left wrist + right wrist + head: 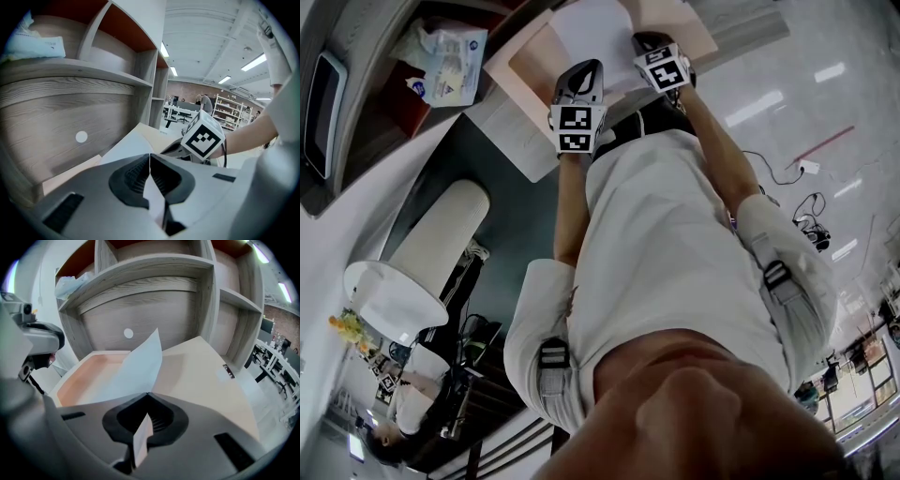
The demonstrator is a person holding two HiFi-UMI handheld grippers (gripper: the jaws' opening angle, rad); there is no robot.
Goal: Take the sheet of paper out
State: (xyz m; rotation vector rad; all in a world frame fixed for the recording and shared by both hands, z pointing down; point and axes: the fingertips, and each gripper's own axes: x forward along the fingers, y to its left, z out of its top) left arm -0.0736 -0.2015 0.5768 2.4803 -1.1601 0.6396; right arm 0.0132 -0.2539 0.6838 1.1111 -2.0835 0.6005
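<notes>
A white sheet of paper (pixel 592 28) is held over a shallow pale peach box (pixel 525 58) on the desk by the shelves. My left gripper (pixel 586 67) is shut on the sheet's near left edge. In the left gripper view a strip of the sheet (pixel 124 147) runs between that gripper's (pixel 150 157) closed jaws. My right gripper (pixel 642 39) is shut on the near right edge. In the right gripper view the sheet (pixel 133 369) rises curled from my right gripper (pixel 149 394), above the box (pixel 79 376) and its flat lid (pixel 206 376).
A grey wooden shelf unit (pixel 140 268) stands right behind the box, with a pack of tissues (pixel 35 44) on one shelf. The person's torso fills the middle of the head view. A white cylinder (pixel 431 234) is at the left.
</notes>
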